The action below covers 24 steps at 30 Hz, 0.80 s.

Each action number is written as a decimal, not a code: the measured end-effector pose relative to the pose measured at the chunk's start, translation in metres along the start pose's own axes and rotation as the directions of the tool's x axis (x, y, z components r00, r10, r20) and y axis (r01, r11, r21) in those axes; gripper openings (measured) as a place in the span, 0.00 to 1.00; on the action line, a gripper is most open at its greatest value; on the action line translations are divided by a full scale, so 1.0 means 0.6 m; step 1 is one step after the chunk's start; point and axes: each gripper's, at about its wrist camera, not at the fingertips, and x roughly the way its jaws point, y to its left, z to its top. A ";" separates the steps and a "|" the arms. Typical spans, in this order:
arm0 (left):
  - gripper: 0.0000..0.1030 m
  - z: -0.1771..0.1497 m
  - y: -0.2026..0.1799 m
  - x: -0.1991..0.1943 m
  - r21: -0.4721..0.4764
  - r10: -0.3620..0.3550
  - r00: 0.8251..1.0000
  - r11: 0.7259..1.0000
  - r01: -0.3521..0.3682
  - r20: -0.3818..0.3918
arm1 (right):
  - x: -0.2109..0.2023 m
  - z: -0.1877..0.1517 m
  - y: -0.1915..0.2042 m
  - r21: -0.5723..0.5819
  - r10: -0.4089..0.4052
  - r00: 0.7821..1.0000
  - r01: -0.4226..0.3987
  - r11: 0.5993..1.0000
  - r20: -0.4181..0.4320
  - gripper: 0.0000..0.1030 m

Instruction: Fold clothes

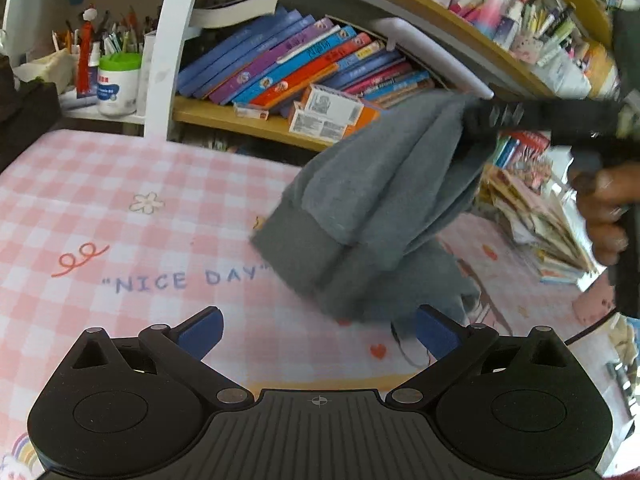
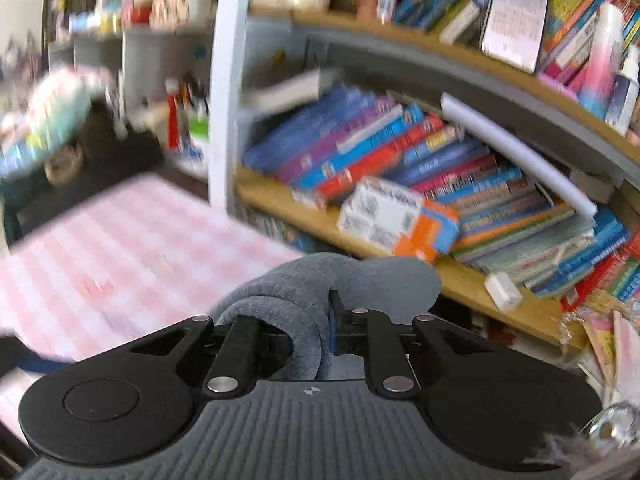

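Left wrist view: grey garment (image 1: pixel 372 208) is held bunched, centre-right, by the clamped right hand-held gripper (image 1: pixel 476 120) above the bench (image 1: pixel 120 220); left hand-held gripper (image 1: pixel 320 330) is spread empty; slippage is risked.

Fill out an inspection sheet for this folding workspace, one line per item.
Surface: pink checked cloth printed "NICE DAY", mostly bare.
Job's things: grey garment hangs lifted, its lower end bunched on the cloth.
Clutter: nothing seen on the cloth besides the garment.
Grippers: right tool shut on the garment's top; left tool open, holding nothing, low over the cloth.
Cables: thin dark cord beside the garment; its source cannot be told.
Surroundings: bookshelf packed with leaning books; pen pot and white jar at far left.
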 end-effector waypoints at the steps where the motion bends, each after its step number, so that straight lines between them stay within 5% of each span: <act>1: 0.99 0.000 0.000 0.003 0.003 -0.010 1.000 1.000 0.010 -0.002 | -0.007 0.012 0.002 0.016 0.014 1.000 -0.014 1.000 0.021 0.12; 8: 0.99 -0.004 -0.006 0.024 0.037 -0.081 0.997 0.996 0.081 -0.012 | -0.052 0.066 0.014 0.111 0.085 0.989 -0.099 0.989 0.120 0.12; 18: 0.96 0.000 -0.043 0.051 0.104 -0.181 0.981 0.979 0.173 0.073 | -0.068 0.096 0.057 0.066 0.091 0.980 -0.104 0.992 0.177 0.12; 20: 0.92 0.006 -0.047 0.064 0.091 -0.205 0.976 0.976 0.197 0.078 | -0.073 0.099 0.052 0.083 0.083 0.979 -0.100 0.992 0.184 0.12; 24: 0.70 0.016 -0.046 0.100 0.028 -0.242 0.966 0.970 0.240 0.087 | -0.095 0.102 0.035 0.099 0.061 0.975 -0.083 0.992 0.212 0.12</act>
